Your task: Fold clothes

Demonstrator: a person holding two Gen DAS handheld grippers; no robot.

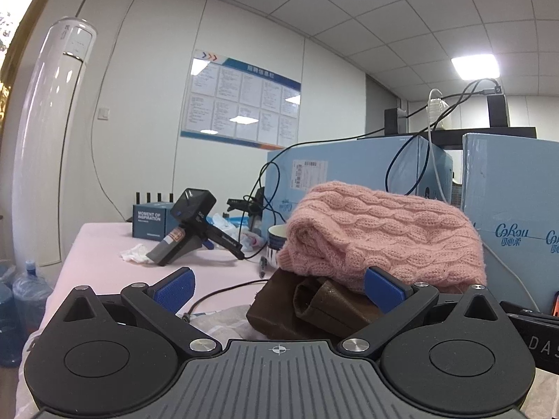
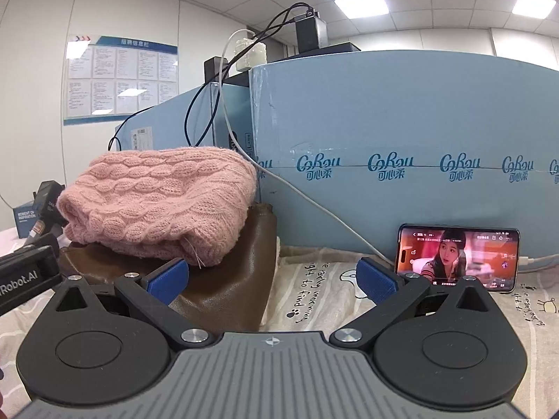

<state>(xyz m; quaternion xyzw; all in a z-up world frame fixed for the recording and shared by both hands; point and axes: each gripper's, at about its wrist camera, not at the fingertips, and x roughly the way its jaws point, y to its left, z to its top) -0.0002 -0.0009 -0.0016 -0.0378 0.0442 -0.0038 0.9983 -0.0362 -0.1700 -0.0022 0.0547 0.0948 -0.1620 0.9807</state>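
Pink cable-knit sweater (image 1: 380,230) lies folded on a folded brown leather garment (image 2: 223,289), just ahead of the left gripper (image 1: 279,288) and ahead-left of the right gripper (image 2: 272,277). Both sets of jaws stand apart, holding nothing. The stack looks finished, so the step in hand seems to be a pause between garments; the next move likely calls for reaching for another piece. Beyond the right jaws, a phone (image 2: 457,258) leans on a blue box (image 2: 401,139) printed "CoRou". Beyond the left jaws, a small box (image 1: 150,220) reads "MOMENT OF INSPIRATION".
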